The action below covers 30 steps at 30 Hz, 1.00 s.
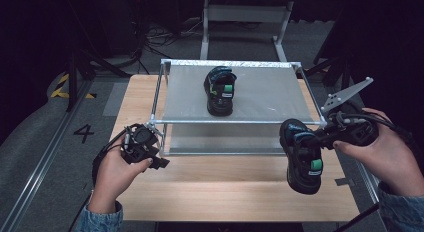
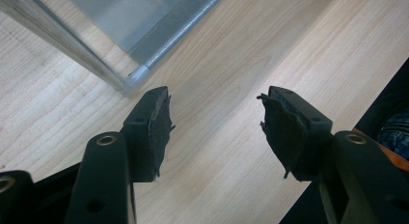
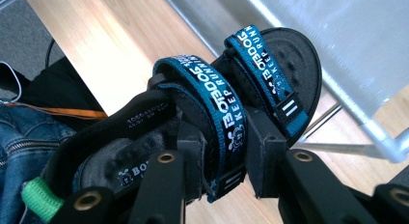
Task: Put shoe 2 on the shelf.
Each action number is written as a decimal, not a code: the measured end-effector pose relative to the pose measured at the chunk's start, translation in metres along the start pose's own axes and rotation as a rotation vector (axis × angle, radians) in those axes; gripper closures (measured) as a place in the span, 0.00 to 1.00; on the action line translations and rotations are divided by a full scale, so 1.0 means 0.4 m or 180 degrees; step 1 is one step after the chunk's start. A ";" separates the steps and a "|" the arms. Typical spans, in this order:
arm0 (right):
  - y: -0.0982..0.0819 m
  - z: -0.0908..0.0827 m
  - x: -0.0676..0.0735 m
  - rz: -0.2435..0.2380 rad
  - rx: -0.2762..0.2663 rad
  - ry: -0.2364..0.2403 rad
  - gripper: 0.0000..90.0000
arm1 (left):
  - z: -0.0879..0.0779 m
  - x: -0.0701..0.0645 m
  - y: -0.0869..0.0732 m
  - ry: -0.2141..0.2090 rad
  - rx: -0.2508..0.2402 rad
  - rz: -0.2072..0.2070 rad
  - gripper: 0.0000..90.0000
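held sandal: we saw a black sandal (image 3: 202, 137) with blue lettered straps and a green heel tab, lifted clear of the table at its right front, just in front of the rack's right corner.
right gripper: we found the right gripper (image 3: 224, 159) closed on the sandal's rear blue strap, one pad each side of it; toe pointed away from the camera in the right gripper view, heel hung toward the person in the high view.
right hand: we noted the hand (image 1: 385, 152) around the gripper body, grey plate sticking up above it.
second sandal: we saw a matching sandal (image 1: 220, 90) flat on the rack's top shelf, near the middle, well apart from the held one.
rack: we logged a metal-framed rack (image 1: 230, 122) with grey shelves on the wooden table (image 1: 200, 187).
left gripper: we saw the left gripper (image 2: 216, 127) with jaws wide apart, nothing between them, over bare wood just beside the rack's left front corner post.
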State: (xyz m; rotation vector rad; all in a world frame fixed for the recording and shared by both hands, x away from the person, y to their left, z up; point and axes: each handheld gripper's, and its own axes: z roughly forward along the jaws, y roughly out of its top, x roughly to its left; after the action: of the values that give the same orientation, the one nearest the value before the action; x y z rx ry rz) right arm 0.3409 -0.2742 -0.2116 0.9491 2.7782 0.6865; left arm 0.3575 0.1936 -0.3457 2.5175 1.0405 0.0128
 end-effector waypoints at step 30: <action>0.210 0.024 -0.113 -0.0028 -0.0136 -0.0159 0.79 | -0.002 0.003 -0.048 0.0019 0.0050 -0.0081 0.47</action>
State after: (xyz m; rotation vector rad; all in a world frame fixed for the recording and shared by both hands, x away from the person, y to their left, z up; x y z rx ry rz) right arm 0.4253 -0.2392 -0.1828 0.9324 2.7117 0.7079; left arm 0.3453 0.2069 -0.3526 2.5195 1.0791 0.0050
